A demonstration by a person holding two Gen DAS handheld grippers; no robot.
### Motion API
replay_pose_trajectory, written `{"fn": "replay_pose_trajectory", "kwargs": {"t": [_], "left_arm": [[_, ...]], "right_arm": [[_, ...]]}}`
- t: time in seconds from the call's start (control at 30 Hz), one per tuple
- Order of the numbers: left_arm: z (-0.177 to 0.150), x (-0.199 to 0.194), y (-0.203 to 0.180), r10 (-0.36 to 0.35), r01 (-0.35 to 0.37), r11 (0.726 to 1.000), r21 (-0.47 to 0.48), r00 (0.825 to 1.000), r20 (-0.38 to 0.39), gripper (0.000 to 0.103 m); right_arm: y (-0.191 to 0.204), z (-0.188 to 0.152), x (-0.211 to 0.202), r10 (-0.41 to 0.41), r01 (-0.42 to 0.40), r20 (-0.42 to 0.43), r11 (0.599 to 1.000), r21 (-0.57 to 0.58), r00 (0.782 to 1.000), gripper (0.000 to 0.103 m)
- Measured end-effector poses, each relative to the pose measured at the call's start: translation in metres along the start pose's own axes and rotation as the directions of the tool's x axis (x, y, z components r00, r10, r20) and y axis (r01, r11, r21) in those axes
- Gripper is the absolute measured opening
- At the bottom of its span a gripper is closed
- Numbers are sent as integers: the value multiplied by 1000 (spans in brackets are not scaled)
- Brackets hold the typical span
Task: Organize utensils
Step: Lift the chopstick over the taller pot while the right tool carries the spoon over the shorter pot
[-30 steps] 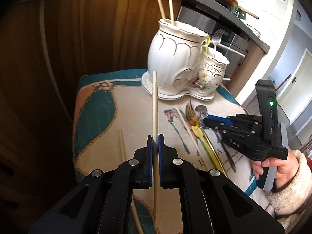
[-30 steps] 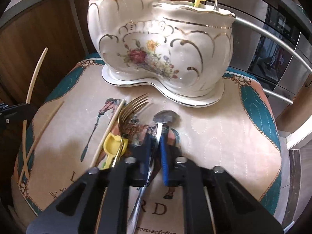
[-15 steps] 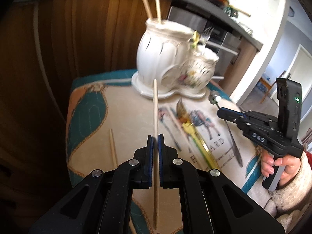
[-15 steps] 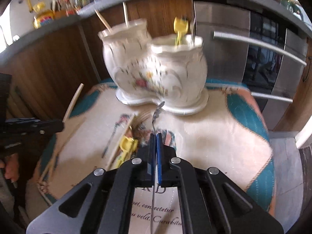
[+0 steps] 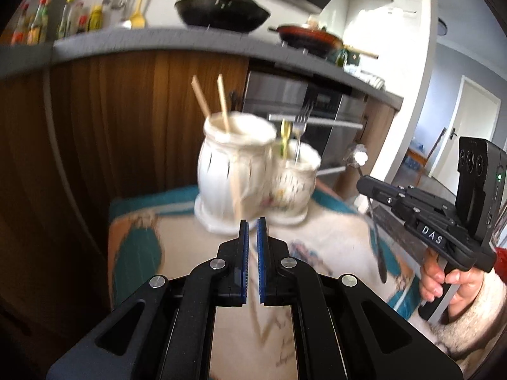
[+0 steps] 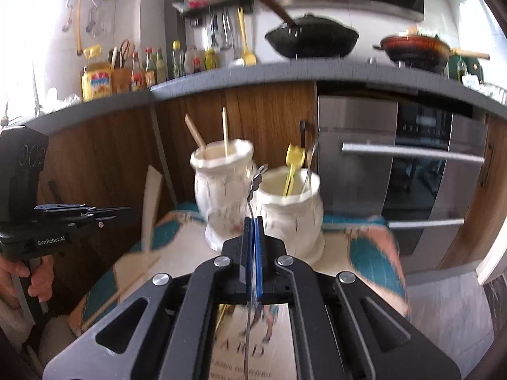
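Note:
A white two-pot ceramic holder [image 5: 253,171] [image 6: 253,199] stands at the back of the patterned mat [image 5: 323,240]. Its left pot holds two chopsticks [image 5: 223,104]; its right pot holds a yellow utensil [image 6: 293,167] and a fork [image 5: 301,123]. My left gripper [image 5: 252,231] is shut on a wooden chopstick [image 5: 236,190] that points up in front of the left pot, motion-blurred. My right gripper [image 6: 253,224] is shut on a thin metal spoon [image 6: 256,180], lifted, its bowl just before the right pot's rim. The right gripper also shows in the left wrist view [image 5: 367,186].
A wooden cabinet front [image 6: 111,158] and a steel oven [image 6: 396,164] rise right behind the mat. The counter [image 6: 285,76] above carries bottles, a wok and a pan. Another chopstick [image 6: 126,291] lies at the mat's left edge.
Both grippers have risen well above the mat with their utensils. The spoon has come up to the right pot's rim; the chopstick has tilted up in front of the left pot.

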State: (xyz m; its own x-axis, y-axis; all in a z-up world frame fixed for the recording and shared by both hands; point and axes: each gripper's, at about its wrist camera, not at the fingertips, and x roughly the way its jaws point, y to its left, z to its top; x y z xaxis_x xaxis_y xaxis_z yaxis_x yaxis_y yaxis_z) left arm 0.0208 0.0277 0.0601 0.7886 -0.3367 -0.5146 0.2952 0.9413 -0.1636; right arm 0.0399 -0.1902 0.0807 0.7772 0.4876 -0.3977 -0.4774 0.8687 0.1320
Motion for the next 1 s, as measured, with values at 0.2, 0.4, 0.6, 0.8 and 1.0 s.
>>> {"fn": "replay_pose_trajectory", "kwargs": {"t": [0.2,0.4,0.6,0.8,1.0], "left_arm": [[34,12,-5,24,-24,999,39,1000,1,2],[-1,44,12,87,-86,996,16,976,-201,23],[-37,62,33,186,-188,982,24,928,-322,26],[-64,49,40,225,-224,973,50,891,-394,29],[-83,40,40,233,-224,972,72,874,-426,25]], "right_arm": [[-9,38,7,-17,16,84,1000,13,996,1],[-11,35,9,-7,6,82,1000,11,997,1],[-9,18,21,7,-8,32,1000,23,999,1],[-9,12,17,8,-8,28,1000,14,1000,1],[-9,9,15,19,-19,29,1000,22,999,1]]}}
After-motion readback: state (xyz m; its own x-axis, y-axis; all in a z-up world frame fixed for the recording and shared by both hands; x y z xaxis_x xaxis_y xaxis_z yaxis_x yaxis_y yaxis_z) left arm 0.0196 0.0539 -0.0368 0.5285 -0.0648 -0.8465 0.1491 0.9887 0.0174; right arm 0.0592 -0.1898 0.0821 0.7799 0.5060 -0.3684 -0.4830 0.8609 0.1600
